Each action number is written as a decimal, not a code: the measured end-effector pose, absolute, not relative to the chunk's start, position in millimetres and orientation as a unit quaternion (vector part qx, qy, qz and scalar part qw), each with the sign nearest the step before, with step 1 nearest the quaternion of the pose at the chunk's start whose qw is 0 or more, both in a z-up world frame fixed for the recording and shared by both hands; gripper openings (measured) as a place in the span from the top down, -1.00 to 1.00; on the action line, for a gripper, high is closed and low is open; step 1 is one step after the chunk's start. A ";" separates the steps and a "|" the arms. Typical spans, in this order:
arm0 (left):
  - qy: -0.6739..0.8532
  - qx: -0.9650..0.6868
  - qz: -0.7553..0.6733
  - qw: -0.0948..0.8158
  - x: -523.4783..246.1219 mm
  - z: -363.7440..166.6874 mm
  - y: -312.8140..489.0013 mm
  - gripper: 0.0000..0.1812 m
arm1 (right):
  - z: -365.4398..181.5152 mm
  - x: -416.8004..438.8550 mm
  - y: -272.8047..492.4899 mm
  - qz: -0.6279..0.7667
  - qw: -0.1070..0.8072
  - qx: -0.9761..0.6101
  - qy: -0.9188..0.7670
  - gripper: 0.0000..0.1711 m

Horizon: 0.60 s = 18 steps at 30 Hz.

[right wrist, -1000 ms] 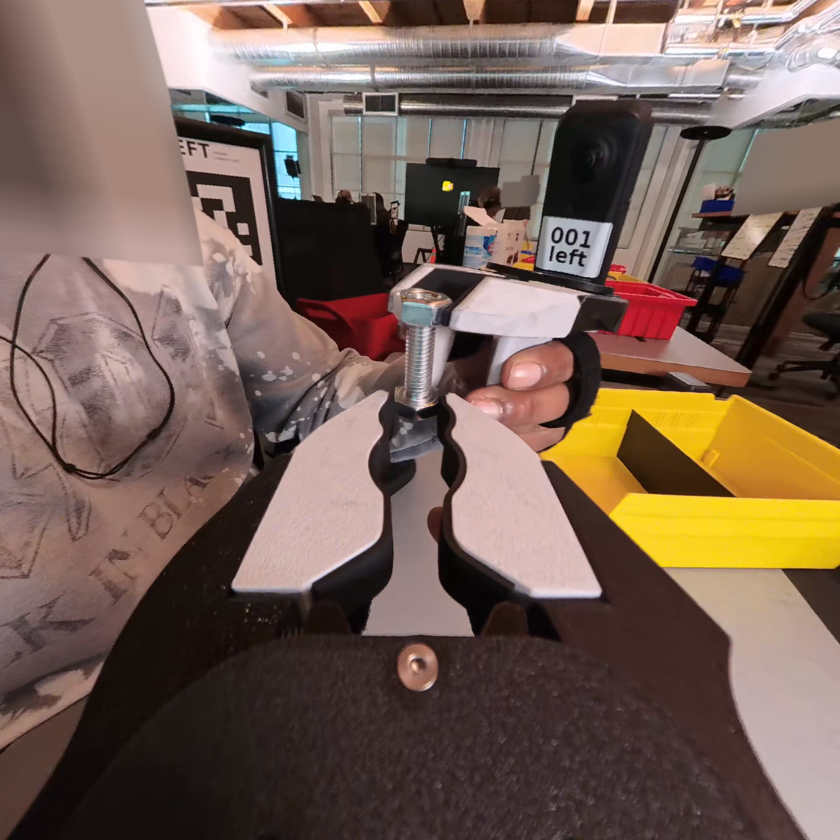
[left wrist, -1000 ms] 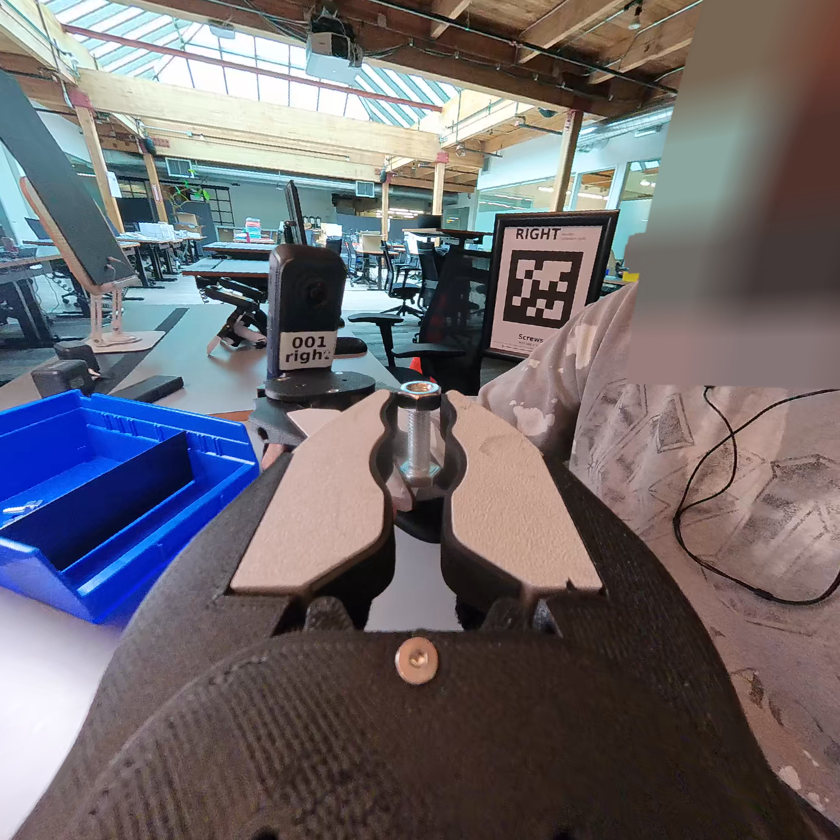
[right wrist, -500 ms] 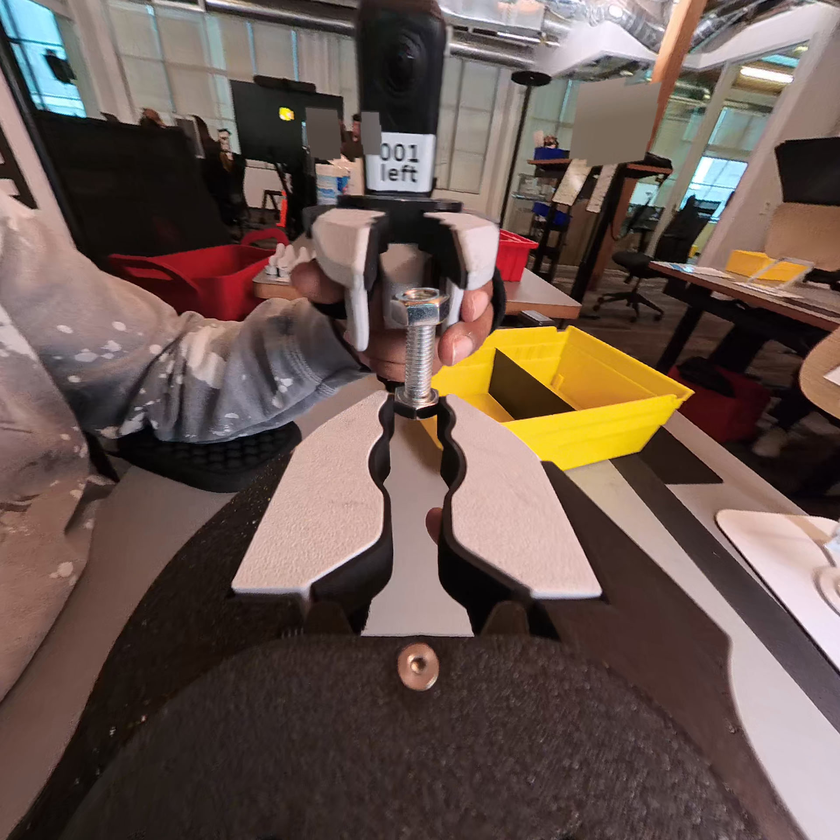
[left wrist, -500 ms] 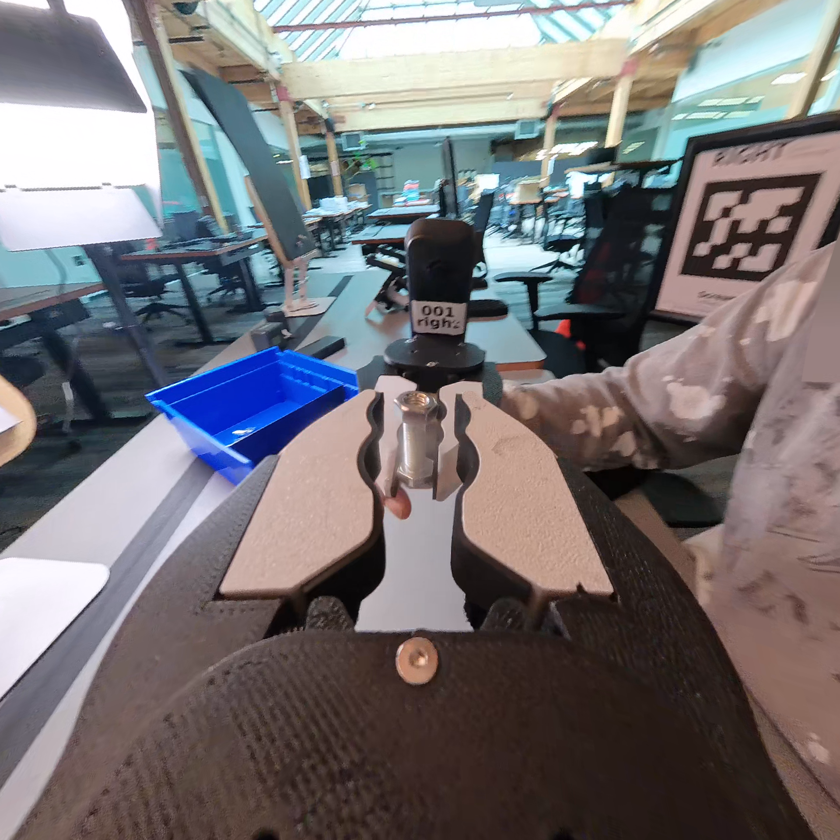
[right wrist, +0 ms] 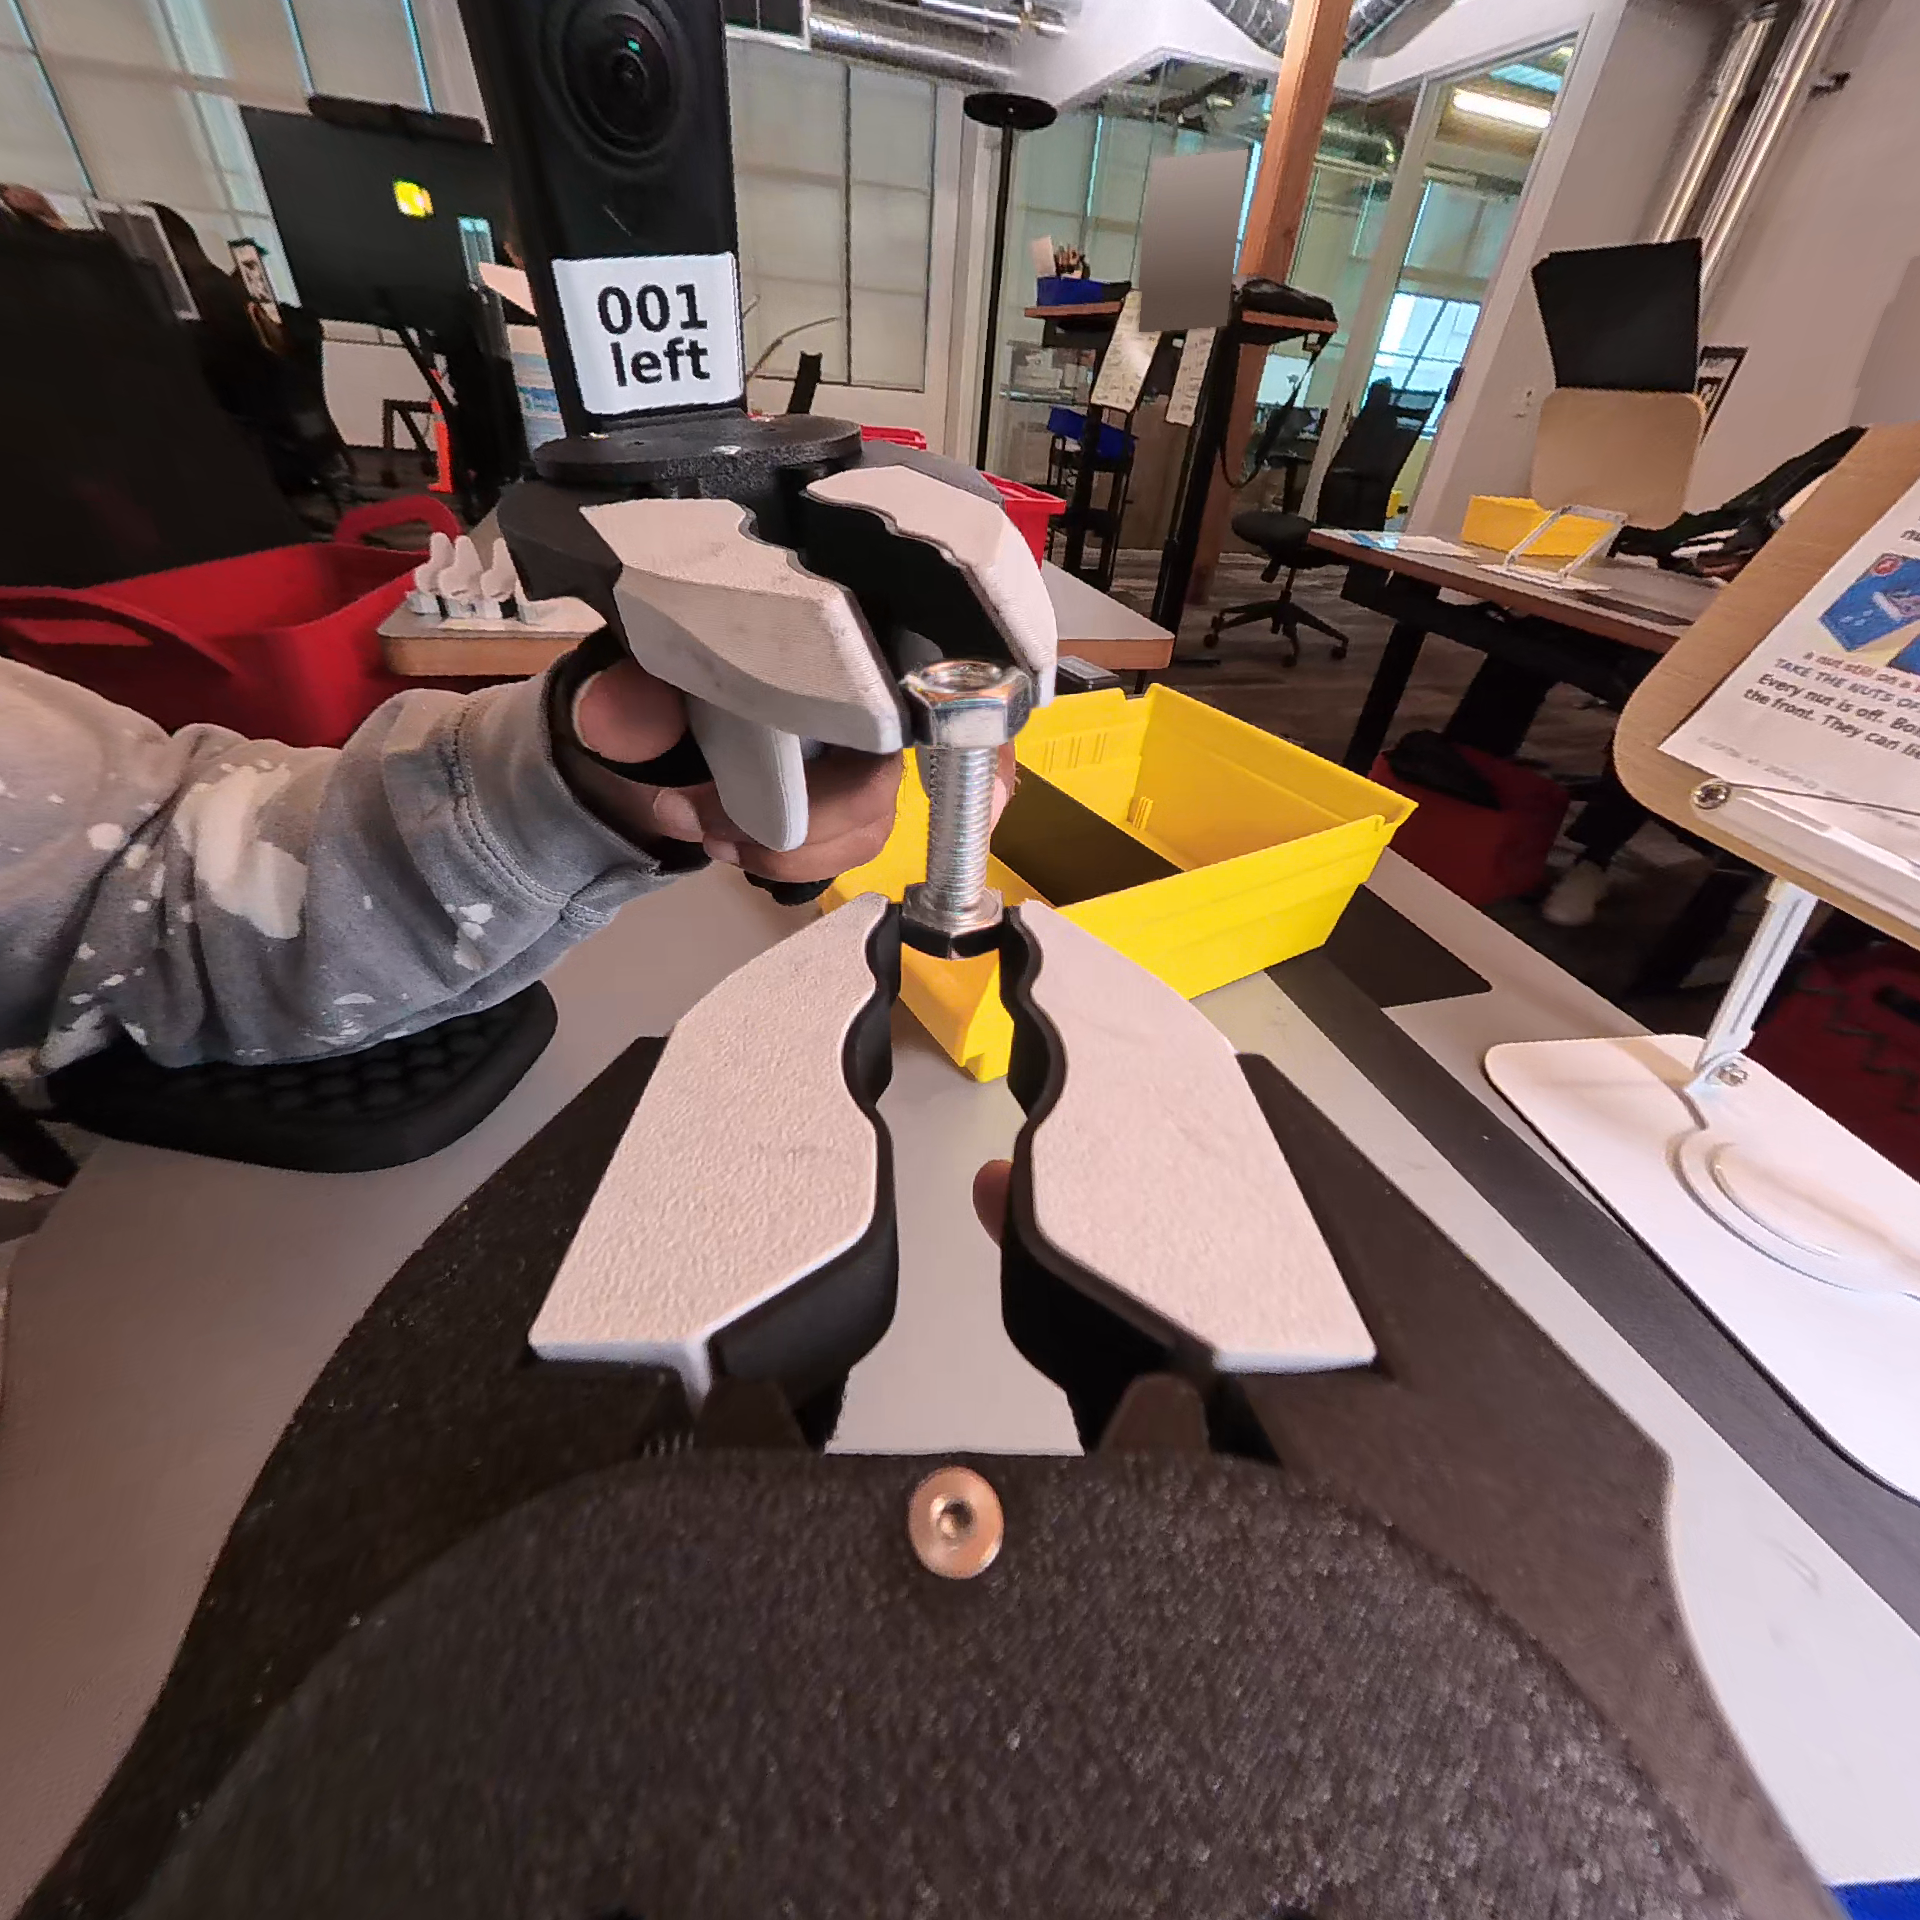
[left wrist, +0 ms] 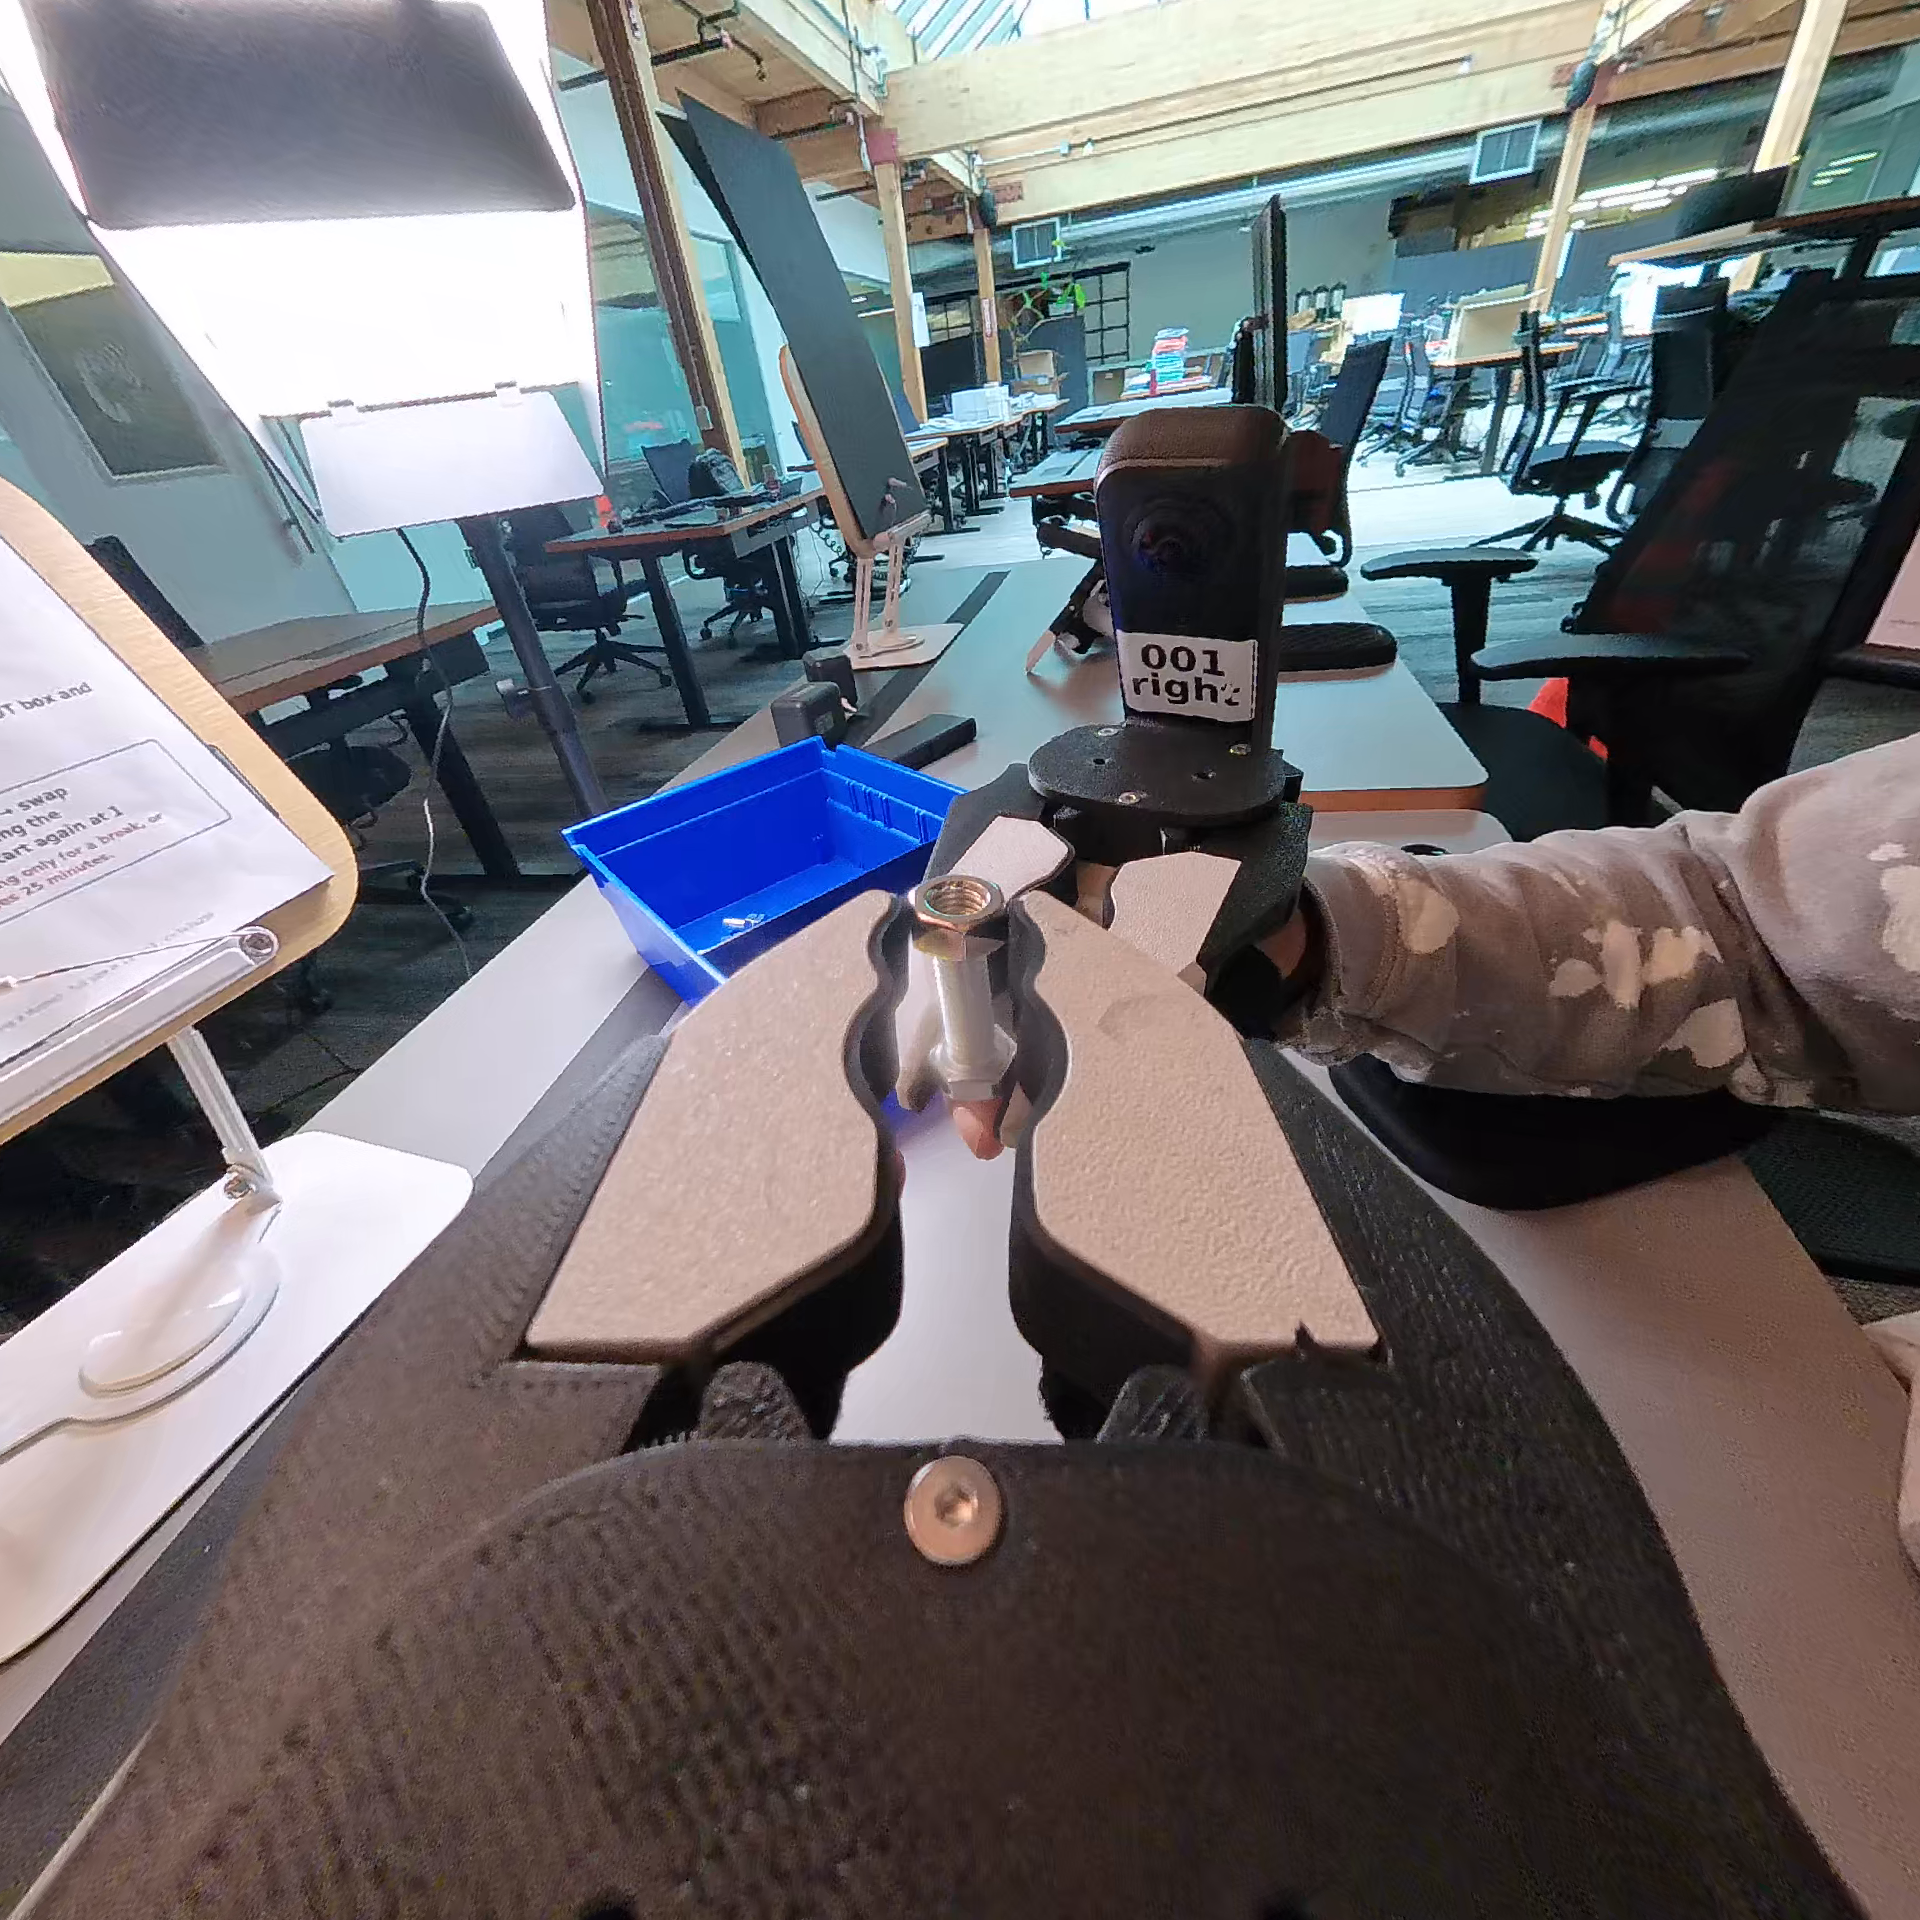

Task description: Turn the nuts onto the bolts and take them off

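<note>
A silver bolt (right wrist: 961, 810) stands upright in the air between my two grippers, above the grey table (right wrist: 260, 1247). My right gripper (right wrist: 951, 925) is shut on the bolt's hex head (right wrist: 948, 935) at the lower end. My left gripper (left wrist: 956, 925) is shut on the nut (left wrist: 956, 914), which sits at the top end of the thread. In the right wrist view the left gripper (right wrist: 966, 696) reaches in from the upper left and pinches the nut (right wrist: 966, 712). In the left wrist view the right gripper's body (left wrist: 1164, 790) is just behind the nut.
A blue bin (left wrist: 758, 873) with a few small metal parts stands beyond my left gripper. A yellow bin (right wrist: 1195, 821) with a black divider is behind the bolt. A document stand on a white base (right wrist: 1766, 1143) is at the table's edge. A sleeve rests on a black pad (right wrist: 312, 1081). Some 4 cm of space lies between my two pairs of fingers.
My left gripper opened around the nut, swung round the bolt and has shut on the nut again. My right gripper kept its hold on the bolt head while both views turned.
</note>
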<state>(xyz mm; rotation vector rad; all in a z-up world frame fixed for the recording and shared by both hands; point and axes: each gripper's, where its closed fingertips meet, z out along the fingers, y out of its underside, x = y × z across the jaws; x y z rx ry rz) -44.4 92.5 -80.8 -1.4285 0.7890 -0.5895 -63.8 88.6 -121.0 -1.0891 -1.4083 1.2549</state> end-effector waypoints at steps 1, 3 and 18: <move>0.347 -0.629 -0.264 0.644 -44.2 -81.4 92.2 0.80 | -121.4 -64.0 88.7 0.509 0.464 -0.443 -0.574 0.79; 0.347 -0.628 -0.287 0.635 -43.3 -80.9 89.5 0.80 | -121.1 -63.7 86.7 0.513 0.463 -0.437 -0.576 0.79; 0.464 -0.591 -0.411 0.516 -31.9 -91.2 34.5 0.80 | -131.0 -55.0 25.6 0.563 0.361 -0.337 -0.663 0.79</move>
